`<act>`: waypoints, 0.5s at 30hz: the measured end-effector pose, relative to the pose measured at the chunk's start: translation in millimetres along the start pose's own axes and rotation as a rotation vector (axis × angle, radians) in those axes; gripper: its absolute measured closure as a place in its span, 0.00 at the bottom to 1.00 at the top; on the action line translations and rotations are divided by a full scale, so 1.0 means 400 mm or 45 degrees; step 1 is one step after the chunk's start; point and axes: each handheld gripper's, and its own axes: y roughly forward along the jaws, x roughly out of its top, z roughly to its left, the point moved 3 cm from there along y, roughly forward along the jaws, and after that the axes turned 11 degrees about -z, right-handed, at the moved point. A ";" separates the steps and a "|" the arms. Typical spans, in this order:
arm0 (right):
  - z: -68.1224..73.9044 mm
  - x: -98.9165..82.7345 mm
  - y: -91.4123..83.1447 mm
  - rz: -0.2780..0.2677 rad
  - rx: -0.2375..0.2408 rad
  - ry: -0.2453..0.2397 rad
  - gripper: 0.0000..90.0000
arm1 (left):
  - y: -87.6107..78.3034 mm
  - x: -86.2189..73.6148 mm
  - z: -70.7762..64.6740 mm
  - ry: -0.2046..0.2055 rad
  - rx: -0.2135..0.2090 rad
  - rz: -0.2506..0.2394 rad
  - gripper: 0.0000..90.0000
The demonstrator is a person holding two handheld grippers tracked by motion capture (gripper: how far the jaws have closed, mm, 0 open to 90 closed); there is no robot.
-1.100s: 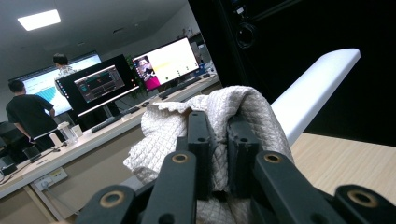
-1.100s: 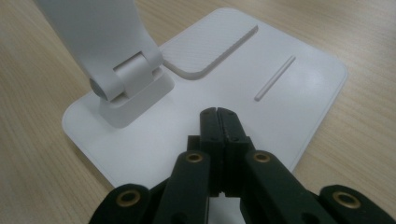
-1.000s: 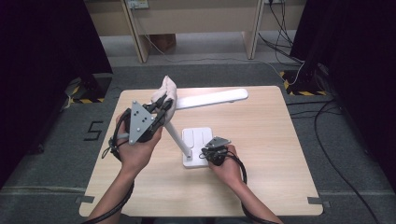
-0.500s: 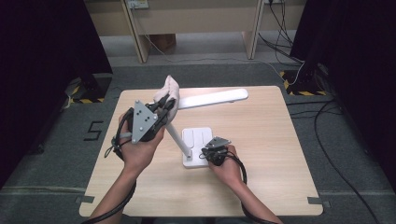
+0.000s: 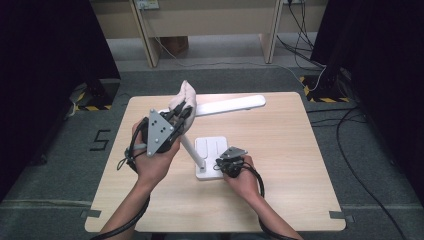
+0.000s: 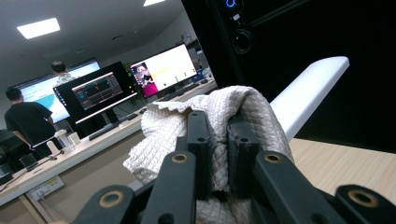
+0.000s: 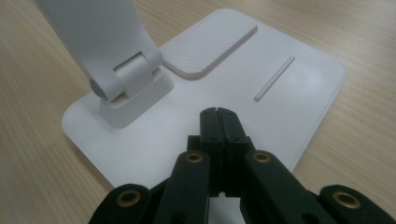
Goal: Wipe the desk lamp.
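A white desk lamp stands mid-table on its flat base (image 5: 212, 146), its stem slanting up to the left and its long head (image 5: 235, 104) reaching right. My left gripper (image 5: 180, 113) is raised at the lamp's upper joint, shut on a cream quilted cloth (image 5: 184, 95). In the left gripper view the cloth (image 6: 168, 130) bunches around both jaws, with the lamp head (image 6: 308, 88) behind it. My right gripper (image 5: 219, 165) is shut with nothing in it. Its closed tips (image 7: 217, 115) rest on the lamp base (image 7: 280, 93) beside the stem's hinge (image 7: 126, 88).
The wooden table (image 5: 285, 165) has bare surface around the lamp. Grey carpet with a "5" mark (image 5: 100, 140) surrounds it, and cables (image 5: 350, 125) lie at the right. Desks stand behind, dark curtains at both sides. Monitors (image 6: 163, 70) and people appear far off.
My left gripper with the cloth has edged slightly to the right along the lamp's top joint. The right gripper has stayed on the base.
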 end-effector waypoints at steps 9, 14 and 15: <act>0.000 0.000 0.000 0.001 0.000 -0.001 1.00 | 0.007 0.002 -0.007 0.003 -0.008 -0.002 0.91; 0.000 0.000 0.000 -0.001 0.000 -0.003 1.00 | 0.016 0.003 -0.016 0.001 -0.013 -0.007 0.91; 0.000 0.000 0.000 0.000 0.001 -0.001 1.00 | 0.018 0.003 -0.018 0.002 -0.017 -0.007 0.91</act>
